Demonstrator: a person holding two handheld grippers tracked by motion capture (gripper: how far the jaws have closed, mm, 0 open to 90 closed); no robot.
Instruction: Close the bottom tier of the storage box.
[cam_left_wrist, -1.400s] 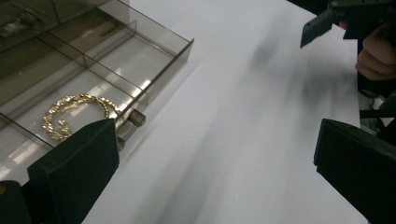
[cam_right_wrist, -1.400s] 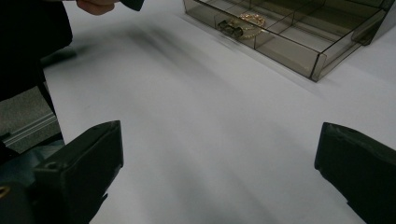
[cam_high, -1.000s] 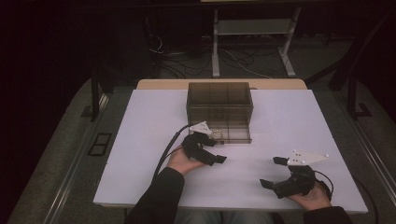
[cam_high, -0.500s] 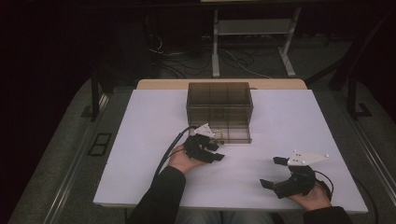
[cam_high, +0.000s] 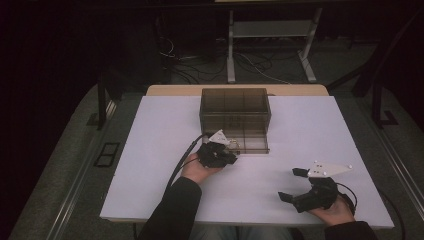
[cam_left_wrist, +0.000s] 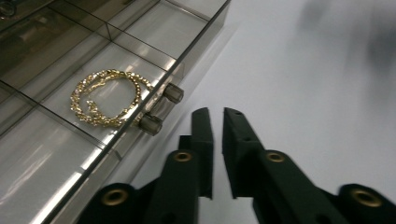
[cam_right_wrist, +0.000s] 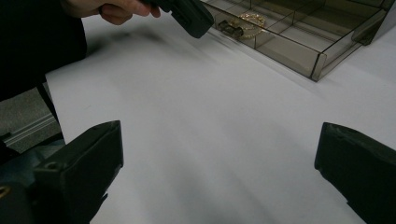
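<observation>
While the left gripper (cam_high: 231, 153) sits just beside the pulled-out drawer (cam_left_wrist: 84, 140) of the smoky plastic drawer box (cam_high: 235, 112), its two black jaws have just been closing and now stand almost together with nothing between them. Two gold bracelets (cam_left_wrist: 108, 97) lie in a drawer compartment, right behind the two little knobs (cam_left_wrist: 161, 108). Well apart, the right gripper (cam_high: 295, 185) rests on the white table (cam_high: 160, 145) with its jaws wide apart and empty.

left hand-held gripper (cam_left_wrist: 215, 116) jaws just closed to a narrow gap, nothing between them, beside the drawer knobs (cam_left_wrist: 161, 109)
</observation>
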